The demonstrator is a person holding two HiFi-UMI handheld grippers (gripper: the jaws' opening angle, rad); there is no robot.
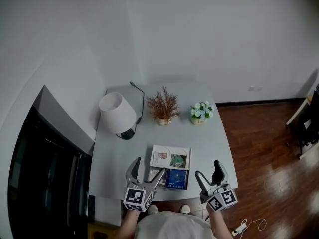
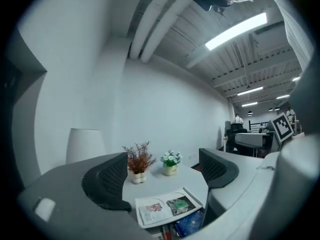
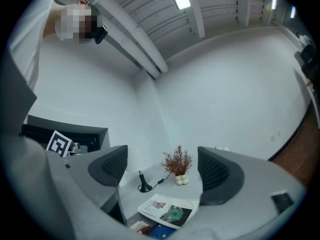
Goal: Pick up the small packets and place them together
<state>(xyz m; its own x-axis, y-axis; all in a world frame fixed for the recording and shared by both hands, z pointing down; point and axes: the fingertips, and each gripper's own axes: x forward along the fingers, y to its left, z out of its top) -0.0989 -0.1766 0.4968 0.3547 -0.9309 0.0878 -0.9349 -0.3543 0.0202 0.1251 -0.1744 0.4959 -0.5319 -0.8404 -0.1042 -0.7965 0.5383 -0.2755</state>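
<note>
The desk (image 1: 214, 138) carries a lamp (image 1: 117, 112) at its far left. Nearer the person, a white booklet (image 1: 170, 157) lies flat.

The left gripper (image 1: 148, 167) and the right gripper (image 1: 208, 171) are held level over the near edge. Each has its jaws spread wide, and nothing is between them but the view across the desk.

The blue packet (image 1: 176, 179) lies flat just on the near side of the booklet, its edges squared with it. It looks close to square, so a long axis cannot be settled, though it seems slightly wider across the desk than deep. Touching or just beside its left edge, a narrower red-and-white packet (image 3: 141, 227) lies flat, partly covered in the head view by a finger (image 1: 157, 176) of the left gripper. Its long axis seems to run away from the person.

No packet is held, so the step is judged to fall between grasps, with the packets already close together. For a further pick, a gripper would have to be tipped downward and lowered, and a thin flat packet taken by its edges.
</note>
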